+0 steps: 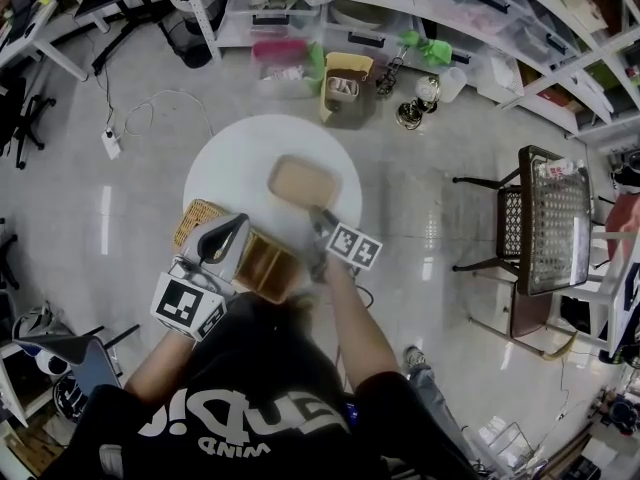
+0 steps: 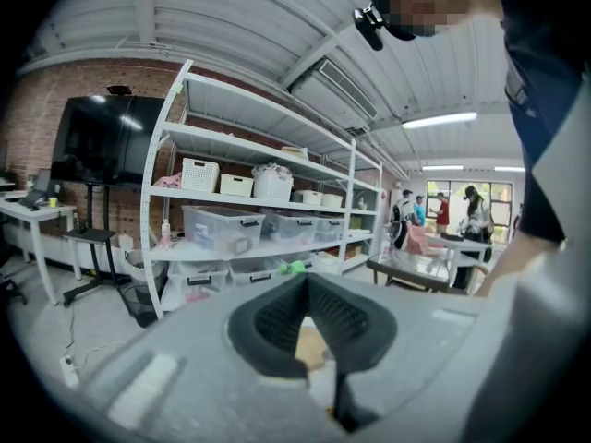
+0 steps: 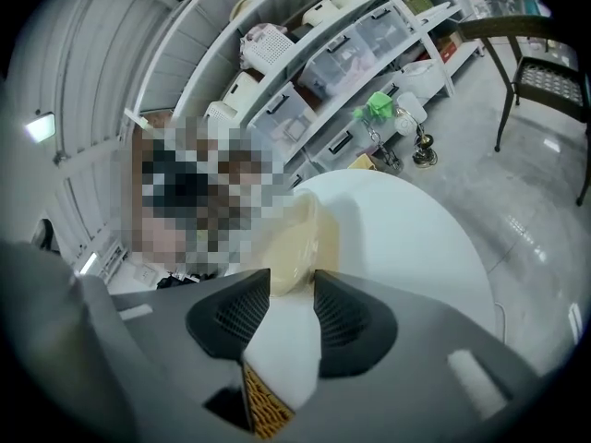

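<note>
Cluttered workshop with a glossy grey floor, white shelving full of clear bins along the far wall, and a round white table right in the middle. Off to the right, well clear of the table, a dark chair with a mesh seat.

On the table:
- beige tray lying flat, roughly mid-table, a bit toward the right edge
- wooden box at the near edge, just short of the tray
- woven basket at the near-left edge, mostly tucked under the left gripper

Left gripper sitting over the near-left edge, above the basket and right beside the wooden box. In its own view, pads pressed together at the tips in an upside-down V, pointed out at the shelving. Just a sliver of something tan behind the gap, can't tell what, and nothing obviously pinched.

Right gripper down at the near-right corner of the tray. In its own view, jaws spread apart, with the tray's rim poking in right between the tips and white tabletop showing through the gap. Hard to say whether the pads are actually touching the rim.
</note>
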Demonstrator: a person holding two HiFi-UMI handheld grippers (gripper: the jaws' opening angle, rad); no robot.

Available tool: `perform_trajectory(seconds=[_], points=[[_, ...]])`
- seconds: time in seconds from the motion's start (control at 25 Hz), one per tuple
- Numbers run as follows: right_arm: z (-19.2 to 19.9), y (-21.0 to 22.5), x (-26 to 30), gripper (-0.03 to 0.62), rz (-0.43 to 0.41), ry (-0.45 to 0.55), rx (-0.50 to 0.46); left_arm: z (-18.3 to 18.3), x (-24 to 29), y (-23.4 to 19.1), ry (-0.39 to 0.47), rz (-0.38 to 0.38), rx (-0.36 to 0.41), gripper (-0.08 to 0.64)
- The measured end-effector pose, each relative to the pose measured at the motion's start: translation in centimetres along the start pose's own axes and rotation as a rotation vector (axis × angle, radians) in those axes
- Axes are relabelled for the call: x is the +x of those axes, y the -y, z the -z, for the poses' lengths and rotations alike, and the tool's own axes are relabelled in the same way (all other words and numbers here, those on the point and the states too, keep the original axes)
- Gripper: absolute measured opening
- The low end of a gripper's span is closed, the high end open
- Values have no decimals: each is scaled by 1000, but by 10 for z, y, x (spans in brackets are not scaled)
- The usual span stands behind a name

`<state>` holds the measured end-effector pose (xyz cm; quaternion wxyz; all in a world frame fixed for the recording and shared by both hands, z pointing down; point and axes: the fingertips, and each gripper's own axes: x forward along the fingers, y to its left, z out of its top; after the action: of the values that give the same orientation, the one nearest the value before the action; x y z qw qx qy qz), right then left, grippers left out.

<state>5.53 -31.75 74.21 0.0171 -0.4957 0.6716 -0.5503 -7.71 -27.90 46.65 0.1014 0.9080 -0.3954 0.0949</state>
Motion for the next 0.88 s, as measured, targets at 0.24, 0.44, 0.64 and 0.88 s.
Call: perform_trajectory(seconds=[0.24, 0.44, 0.64, 0.88], points=[[-1, -4, -5, 112, 8, 15, 10, -1, -5, 1, 4, 1, 2, 2], [-5, -6, -11, 92, 4, 32, 3, -1, -5, 6, 11, 5, 8, 2], [-10, -14, -21, 63, -13, 66, -2, -3, -8, 11, 18, -1, 1, 2], [-19, -30, -34, 49, -64, 105, -10, -7, -14, 18, 27, 0, 8, 2]])
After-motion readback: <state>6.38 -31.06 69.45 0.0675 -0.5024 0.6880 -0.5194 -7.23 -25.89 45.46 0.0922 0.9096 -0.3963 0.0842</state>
